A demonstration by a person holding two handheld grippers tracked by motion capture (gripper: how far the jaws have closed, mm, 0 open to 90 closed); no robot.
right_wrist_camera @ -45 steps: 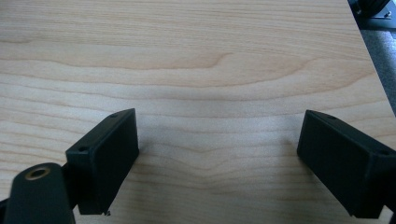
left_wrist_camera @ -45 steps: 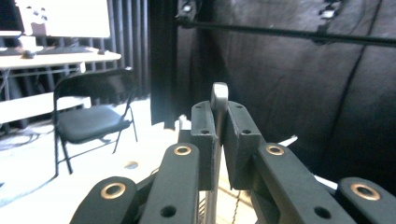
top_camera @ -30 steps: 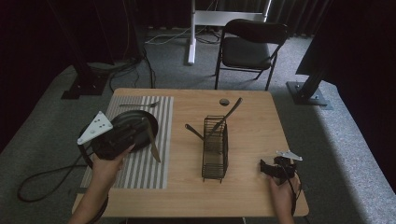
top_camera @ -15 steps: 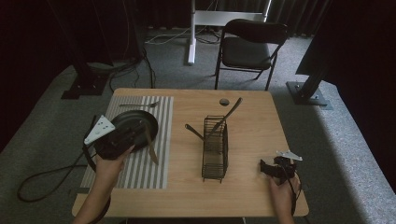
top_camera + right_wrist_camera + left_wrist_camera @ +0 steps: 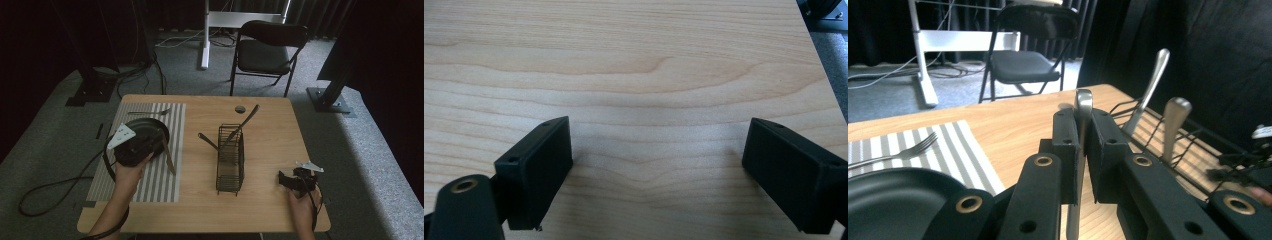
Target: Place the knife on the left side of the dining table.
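A slim metal knife (image 5: 1079, 150) is clamped between the closed pads of the left gripper (image 5: 1081, 145). In the left gripper view its long axis runs upright through the jaws, the rounded handle end standing just above the pads and the lower part cut off at the bottom edge. In the high view the knife (image 5: 167, 152) is seen as a thin bar slanting down and to the right from the left gripper (image 5: 135, 147), over the striped placemat (image 5: 150, 180) and just beside the black plate (image 5: 150, 125); which end is the blade cannot be made out there. A fork (image 5: 903, 152) is laid on the placemat beyond the plate. Two more handles are seen rising from the wire basket (image 5: 231, 160) at the table's middle, their lower ends hidden behind the wire. The right gripper (image 5: 656, 175) is held with its jaws wide apart over bare wood of the table (image 5: 649, 65), nothing between them. No writing or label can be read anywhere.
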